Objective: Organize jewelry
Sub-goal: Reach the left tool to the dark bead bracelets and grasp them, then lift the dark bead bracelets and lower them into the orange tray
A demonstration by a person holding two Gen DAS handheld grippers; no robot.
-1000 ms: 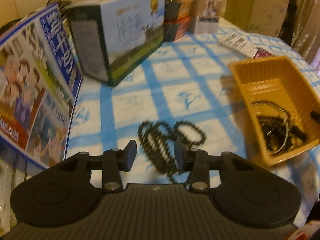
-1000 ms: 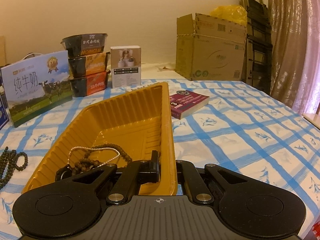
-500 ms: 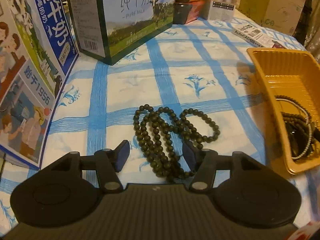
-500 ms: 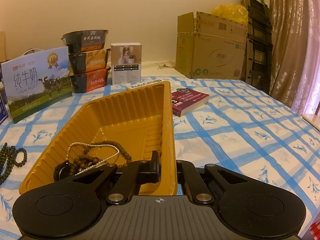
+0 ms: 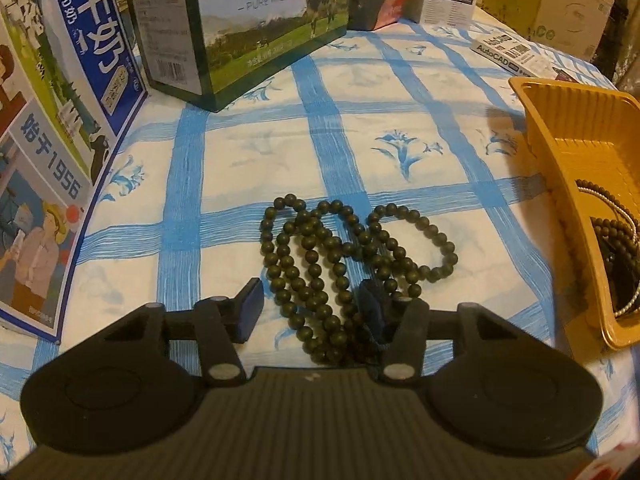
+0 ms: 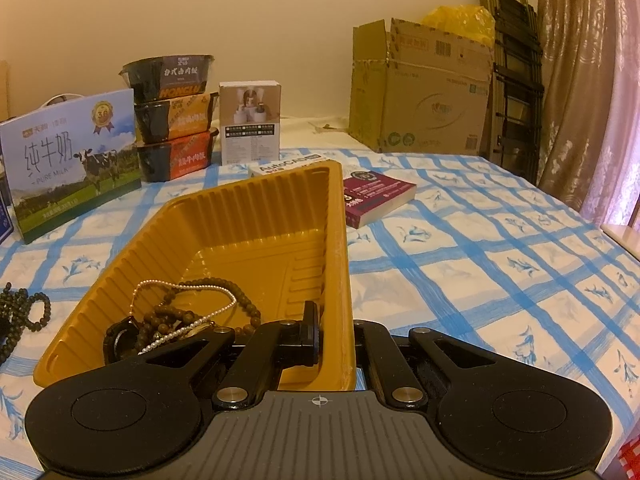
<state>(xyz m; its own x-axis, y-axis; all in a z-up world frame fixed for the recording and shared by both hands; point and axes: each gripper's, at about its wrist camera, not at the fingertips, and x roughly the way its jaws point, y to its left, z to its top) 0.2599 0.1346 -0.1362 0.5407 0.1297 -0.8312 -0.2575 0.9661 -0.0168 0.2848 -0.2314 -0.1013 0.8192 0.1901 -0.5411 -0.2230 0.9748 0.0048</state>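
A long string of dark green beads (image 5: pixel 320 264) lies coiled on the blue-checked tablecloth; its edge also shows in the right wrist view (image 6: pixel 24 308). My left gripper (image 5: pixel 310 312) points down over its near coils, jaws closing with the beads between them. The right pad touches beads; the left pad stands clear. A yellow ribbed tray (image 6: pixel 256 232) holds brown beads and a pearl chain (image 6: pixel 188 312). My right gripper (image 6: pixel 336 340) is shut on the tray's near right wall, one finger inside, one outside. The tray (image 5: pixel 560 148) sits to the right of the beads.
A green milk carton (image 5: pixel 264 20) and a blue carton (image 5: pixel 52 120) stand behind and left of the beads. Stacked food bowls (image 6: pixel 172 112), a white box (image 6: pixel 250 120), a purple book (image 6: pixel 376 196) and a cardboard box (image 6: pixel 420 92) stand behind the tray.
The left gripper has come down close over the green beads, and its jaws widened, then narrowed a little. The right gripper and tray have stayed put.
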